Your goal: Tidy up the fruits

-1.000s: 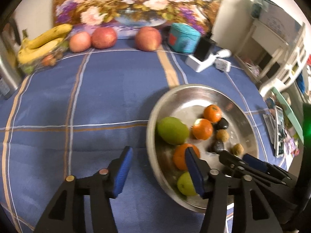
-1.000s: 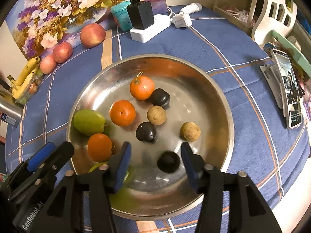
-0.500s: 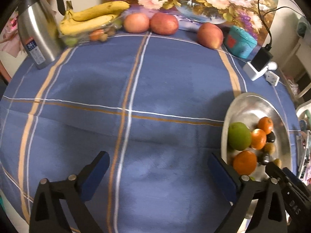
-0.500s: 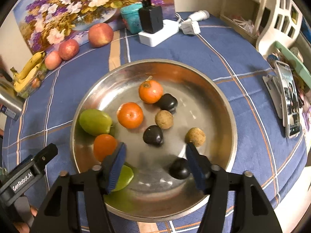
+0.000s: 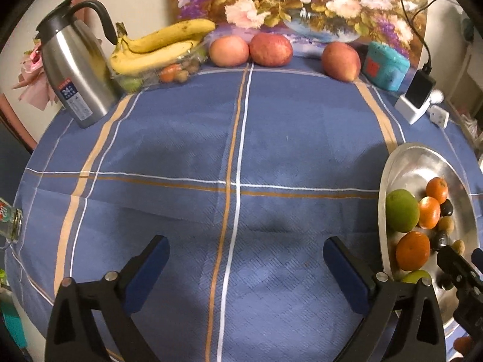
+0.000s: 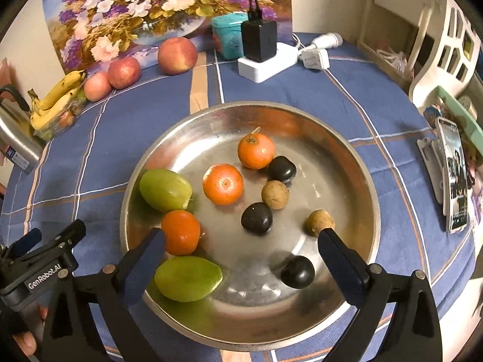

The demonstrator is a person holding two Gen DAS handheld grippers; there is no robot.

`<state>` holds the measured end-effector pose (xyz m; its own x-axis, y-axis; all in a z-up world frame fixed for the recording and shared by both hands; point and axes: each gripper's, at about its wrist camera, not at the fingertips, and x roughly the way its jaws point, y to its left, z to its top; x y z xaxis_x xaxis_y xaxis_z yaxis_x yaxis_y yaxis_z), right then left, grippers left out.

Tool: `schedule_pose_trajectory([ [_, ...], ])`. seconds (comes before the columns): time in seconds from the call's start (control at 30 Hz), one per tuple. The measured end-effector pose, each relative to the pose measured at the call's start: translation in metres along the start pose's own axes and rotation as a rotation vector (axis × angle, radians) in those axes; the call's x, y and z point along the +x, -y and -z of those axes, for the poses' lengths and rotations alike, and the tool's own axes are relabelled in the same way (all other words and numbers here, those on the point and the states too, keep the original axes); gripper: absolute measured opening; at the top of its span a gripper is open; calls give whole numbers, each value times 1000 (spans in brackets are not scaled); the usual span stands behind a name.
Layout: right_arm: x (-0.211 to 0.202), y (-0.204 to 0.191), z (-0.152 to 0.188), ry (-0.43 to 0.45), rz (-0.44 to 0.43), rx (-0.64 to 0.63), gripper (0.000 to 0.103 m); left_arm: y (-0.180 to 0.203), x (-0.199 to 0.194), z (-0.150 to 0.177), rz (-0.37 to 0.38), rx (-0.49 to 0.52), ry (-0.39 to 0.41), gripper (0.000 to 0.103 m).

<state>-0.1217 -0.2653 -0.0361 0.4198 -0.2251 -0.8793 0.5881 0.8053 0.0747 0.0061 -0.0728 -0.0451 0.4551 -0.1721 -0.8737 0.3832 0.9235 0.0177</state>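
The left hand-held gripper [image 5: 244, 264] hangs over a bare stretch of the blue checked cloth on the desk [image 5: 271, 138], its jaws spread wide with nothing between them; they have just been opening. The right hand-held gripper [image 6: 241, 246] is tipped down over the metal bowl [image 6: 356, 163], and its jaws have also just been opening and now stand wide, gripping nothing. Between its fingers, lying loose in the bowl, are a green fruit [image 6: 187, 278] and a small dark fruit [image 6: 298, 271]; its left finger sits just beside an orange [image 6: 180, 232]. Further in the bowl lie a second green fruit [image 6: 165, 190], two more oranges [image 6: 222, 184], two more dark fruits [image 6: 256, 218] and two small brown ones [image 6: 275, 194]. At the far edge of the desk, against a flower painting [image 5: 302, 3], sit three apples [image 5: 270, 49], a bunch of bananas [image 5: 157, 48] on a clear box of small fruit, and a steel jug [image 5: 75, 69].
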Motion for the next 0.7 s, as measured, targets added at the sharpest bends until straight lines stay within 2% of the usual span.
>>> schedule_pose_trajectory([
  [0.17,-3,-3,2,30,-12,-5,101,-6,-6,3,-28,20,50,103],
  [0.37,-2,-11,6,32,-17,-37,101,-12,-13,8,17,16,60,103],
  [0.53,-4,-17,11,37,-22,-63,101,-4,-19,12,-82,95,78,103],
  [0.7,-11,-14,17,42,-30,-52,101,-1,-26,17,-157,121,101,103],
])
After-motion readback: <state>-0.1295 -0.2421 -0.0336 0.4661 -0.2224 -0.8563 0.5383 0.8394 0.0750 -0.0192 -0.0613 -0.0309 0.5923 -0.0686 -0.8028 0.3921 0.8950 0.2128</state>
